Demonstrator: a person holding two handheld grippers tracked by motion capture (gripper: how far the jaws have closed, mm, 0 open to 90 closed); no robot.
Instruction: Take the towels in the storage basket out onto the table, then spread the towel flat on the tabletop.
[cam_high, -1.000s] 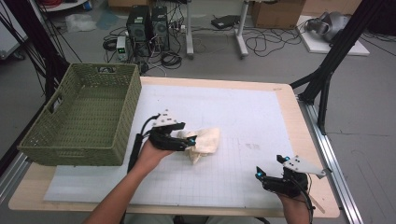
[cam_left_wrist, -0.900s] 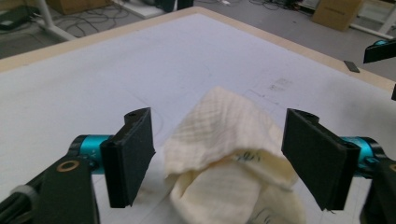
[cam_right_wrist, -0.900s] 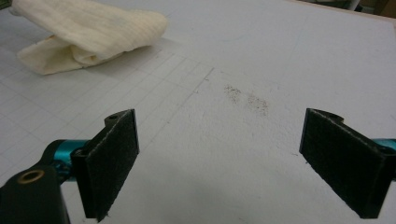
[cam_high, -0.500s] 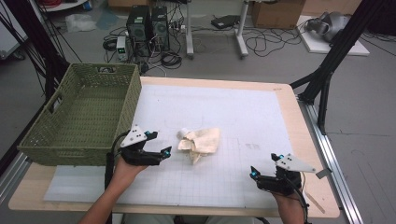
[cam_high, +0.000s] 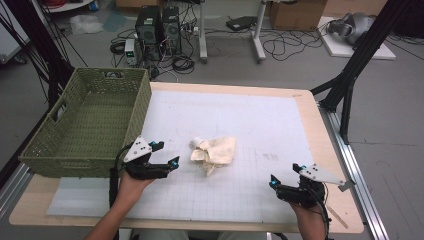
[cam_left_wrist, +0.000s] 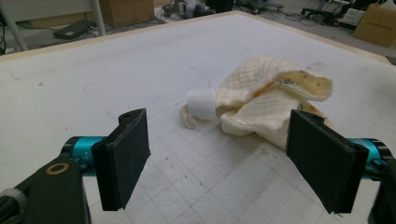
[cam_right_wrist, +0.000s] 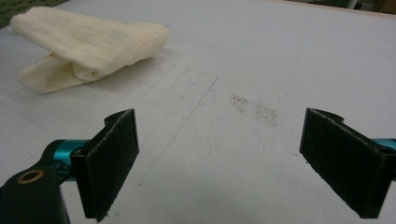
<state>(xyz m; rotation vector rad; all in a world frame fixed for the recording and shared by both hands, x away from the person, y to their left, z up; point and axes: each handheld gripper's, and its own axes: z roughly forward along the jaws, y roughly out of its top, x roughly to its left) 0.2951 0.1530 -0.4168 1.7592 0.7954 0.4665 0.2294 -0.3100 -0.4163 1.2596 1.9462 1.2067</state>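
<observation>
A crumpled cream cloth (cam_high: 214, 152) lies on the white gridded mat (cam_high: 250, 125) near the table's middle, with a small white tag at its left end. My left gripper (cam_high: 166, 153) is just left of it, open and apart from it. In the left gripper view the cloth (cam_left_wrist: 261, 100) sits ahead of my open left gripper (cam_left_wrist: 224, 161), slightly to the right. My right gripper (cam_high: 284, 175) is open near the front right of the mat, holding nothing. The right gripper view has the cloth (cam_right_wrist: 88, 44) far off at upper left, beyond my right gripper (cam_right_wrist: 229, 163).
A green woven basket (cam_high: 85, 125) stands at the table's left, close behind my left hand. A faint dark smudge (cam_right_wrist: 254, 107) marks the mat ahead of the right gripper. A thin wooden stick (cam_high: 339, 215) lies by the front right corner.
My left gripper let go of the cloth and drew back to the left and toward the front edge. The cloth settled flat on the mat. The right gripper shifted only slightly.
</observation>
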